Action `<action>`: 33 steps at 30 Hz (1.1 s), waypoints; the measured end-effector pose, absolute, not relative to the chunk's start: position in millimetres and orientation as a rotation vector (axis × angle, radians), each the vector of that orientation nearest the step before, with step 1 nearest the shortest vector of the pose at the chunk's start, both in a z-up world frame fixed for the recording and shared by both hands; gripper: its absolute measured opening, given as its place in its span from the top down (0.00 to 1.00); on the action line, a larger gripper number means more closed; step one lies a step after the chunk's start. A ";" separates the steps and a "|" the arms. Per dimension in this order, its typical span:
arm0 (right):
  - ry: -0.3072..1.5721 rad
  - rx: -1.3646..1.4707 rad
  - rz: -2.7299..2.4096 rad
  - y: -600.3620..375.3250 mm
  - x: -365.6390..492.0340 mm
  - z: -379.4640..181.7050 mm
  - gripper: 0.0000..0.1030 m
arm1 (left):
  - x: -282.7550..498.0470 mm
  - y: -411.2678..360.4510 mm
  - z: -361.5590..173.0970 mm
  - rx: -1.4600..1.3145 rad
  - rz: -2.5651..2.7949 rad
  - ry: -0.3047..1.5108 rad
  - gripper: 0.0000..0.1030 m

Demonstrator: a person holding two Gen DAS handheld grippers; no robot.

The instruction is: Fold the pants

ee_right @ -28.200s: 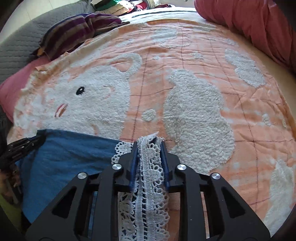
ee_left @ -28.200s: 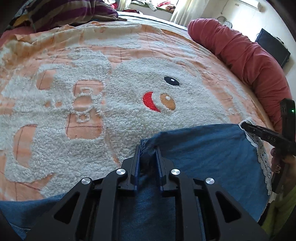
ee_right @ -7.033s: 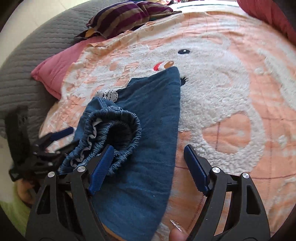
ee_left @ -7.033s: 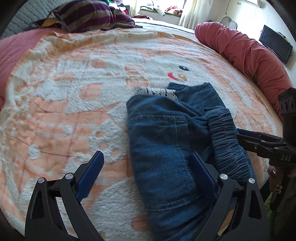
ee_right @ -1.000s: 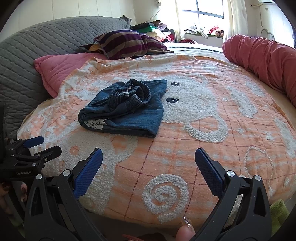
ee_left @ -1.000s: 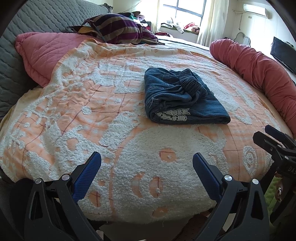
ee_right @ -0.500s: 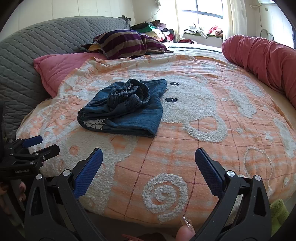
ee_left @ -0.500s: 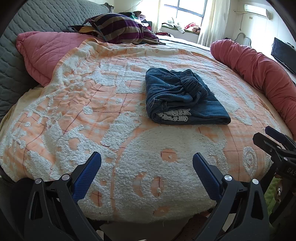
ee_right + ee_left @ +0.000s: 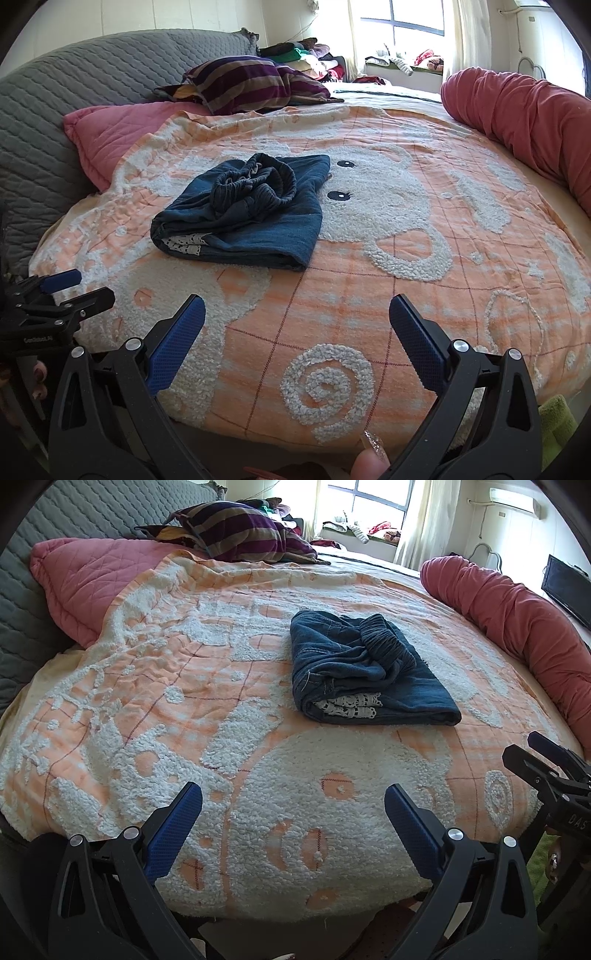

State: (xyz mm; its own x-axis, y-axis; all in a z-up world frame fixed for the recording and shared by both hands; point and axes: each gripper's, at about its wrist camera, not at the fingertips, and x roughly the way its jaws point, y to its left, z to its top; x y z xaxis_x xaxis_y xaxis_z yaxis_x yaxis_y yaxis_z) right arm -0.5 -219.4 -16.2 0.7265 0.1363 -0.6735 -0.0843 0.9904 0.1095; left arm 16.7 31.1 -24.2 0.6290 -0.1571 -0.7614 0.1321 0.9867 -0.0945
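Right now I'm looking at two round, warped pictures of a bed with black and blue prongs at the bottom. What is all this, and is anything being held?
No robot here: a person carries a hand-held clamp tool in each hand, and a wide-angle camera on each tool looks forward along its two fingers. That lens causes the warping.

One picture comes from the left gripper, the other from the right gripper. The blue-padded prongs are the jaws. Each camera also catches the other tool at the picture's edge.

On the orange and white blanket lie the folded denim pants, with white lace trim peeking from the fold and the gathered waistband bunched on top. Around them are a pink pillow, a striped cushion and a red bolster.

Nothing is held: both pairs of jaws stand wide open, short of the pants.
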 end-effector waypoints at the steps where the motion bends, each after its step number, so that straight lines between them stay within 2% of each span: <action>1: 0.748 0.073 0.122 -219.2 -0.4 -16.2 0.09 | 16.8 31.7 -24.3 -0.031 -0.166 0.875 0.04; 25: 0.764 0.066 0.082 -228.5 6.4 -17.6 0.09 | 23.6 36.5 -19.8 0.019 -0.163 0.885 0.04; 33: 0.775 0.063 0.004 -246.2 16.9 -15.4 0.09 | 44.1 67.9 -14.2 -0.021 -0.114 0.882 0.04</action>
State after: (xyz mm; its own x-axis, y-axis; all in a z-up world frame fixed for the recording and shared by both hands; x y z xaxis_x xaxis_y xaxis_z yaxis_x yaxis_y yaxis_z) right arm 16.9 -246.2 -15.4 0.7148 0.0272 -0.6988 0.0191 0.9981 0.0583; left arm 44.1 67.9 -14.2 0.6297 -0.1080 -0.7693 0.0906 0.9937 -0.0653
